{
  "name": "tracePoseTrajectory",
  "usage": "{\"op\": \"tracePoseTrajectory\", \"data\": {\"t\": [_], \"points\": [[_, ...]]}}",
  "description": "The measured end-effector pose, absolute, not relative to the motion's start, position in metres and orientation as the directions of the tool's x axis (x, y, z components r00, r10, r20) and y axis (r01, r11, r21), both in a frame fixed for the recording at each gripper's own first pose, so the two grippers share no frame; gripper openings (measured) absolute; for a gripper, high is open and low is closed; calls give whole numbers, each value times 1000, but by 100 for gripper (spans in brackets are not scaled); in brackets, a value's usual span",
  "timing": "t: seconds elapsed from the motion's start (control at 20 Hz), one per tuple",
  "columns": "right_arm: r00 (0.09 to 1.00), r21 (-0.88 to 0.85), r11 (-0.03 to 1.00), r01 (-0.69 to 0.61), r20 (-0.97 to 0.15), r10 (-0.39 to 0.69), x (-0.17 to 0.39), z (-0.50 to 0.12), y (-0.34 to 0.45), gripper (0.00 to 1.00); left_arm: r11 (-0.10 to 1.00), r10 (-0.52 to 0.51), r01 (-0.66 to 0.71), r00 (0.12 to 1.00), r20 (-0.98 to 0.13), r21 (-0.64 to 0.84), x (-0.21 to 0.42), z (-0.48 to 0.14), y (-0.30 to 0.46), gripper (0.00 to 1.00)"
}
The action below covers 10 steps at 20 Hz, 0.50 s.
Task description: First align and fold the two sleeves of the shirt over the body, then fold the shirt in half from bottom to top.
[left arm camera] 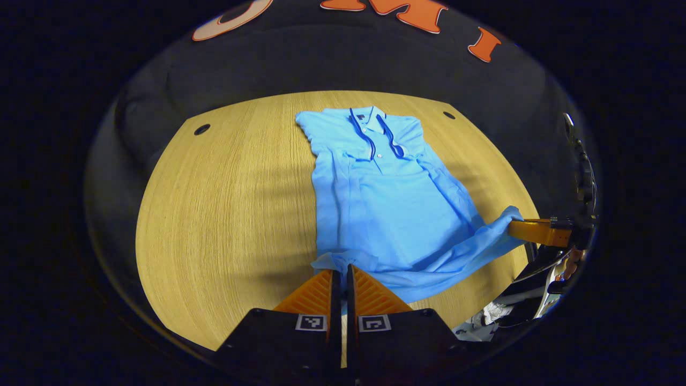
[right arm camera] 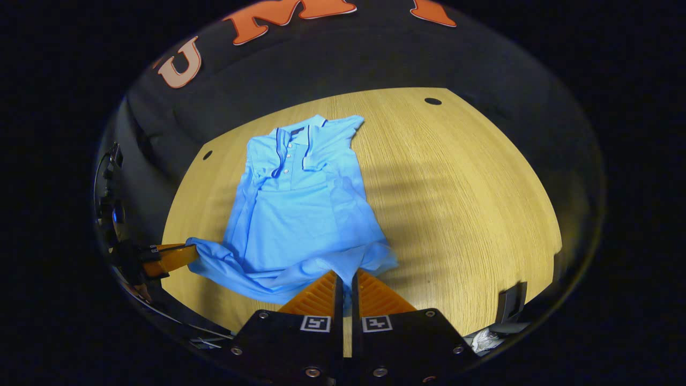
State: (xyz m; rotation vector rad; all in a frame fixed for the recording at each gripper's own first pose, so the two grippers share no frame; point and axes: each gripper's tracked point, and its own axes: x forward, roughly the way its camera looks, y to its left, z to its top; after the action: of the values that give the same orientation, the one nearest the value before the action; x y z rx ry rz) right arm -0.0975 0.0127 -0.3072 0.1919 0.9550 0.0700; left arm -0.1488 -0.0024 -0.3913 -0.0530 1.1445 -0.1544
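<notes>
In the left gripper view, your left hand-held gripper [left arm camera: 340,271] is pinching the hem corner of the blue polo shirt [left arm camera: 386,198] at 6 o'clock, jaws nearly closed on the cloth. The right hand-held gripper [left arm camera: 519,224] is gripping the other corner at 3 o'clock. If you are lifting unevenly, the folded sleeves could slide open.

In the right gripper view, the shirt is lying on the counter [right arm camera: 471,203], collar toward 12 o'clock; slack between the corners is risking a crooked fold.
</notes>
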Motion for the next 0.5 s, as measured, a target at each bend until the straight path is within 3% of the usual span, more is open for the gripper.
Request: {"op": "tracePoseTrajectory", "data": {"t": [0.5], "points": [[645, 210, 975, 73, -755, 115, 12, -264, 1, 7, 990, -138, 86, 549, -824, -108, -17, -372, 15, 8]]}}
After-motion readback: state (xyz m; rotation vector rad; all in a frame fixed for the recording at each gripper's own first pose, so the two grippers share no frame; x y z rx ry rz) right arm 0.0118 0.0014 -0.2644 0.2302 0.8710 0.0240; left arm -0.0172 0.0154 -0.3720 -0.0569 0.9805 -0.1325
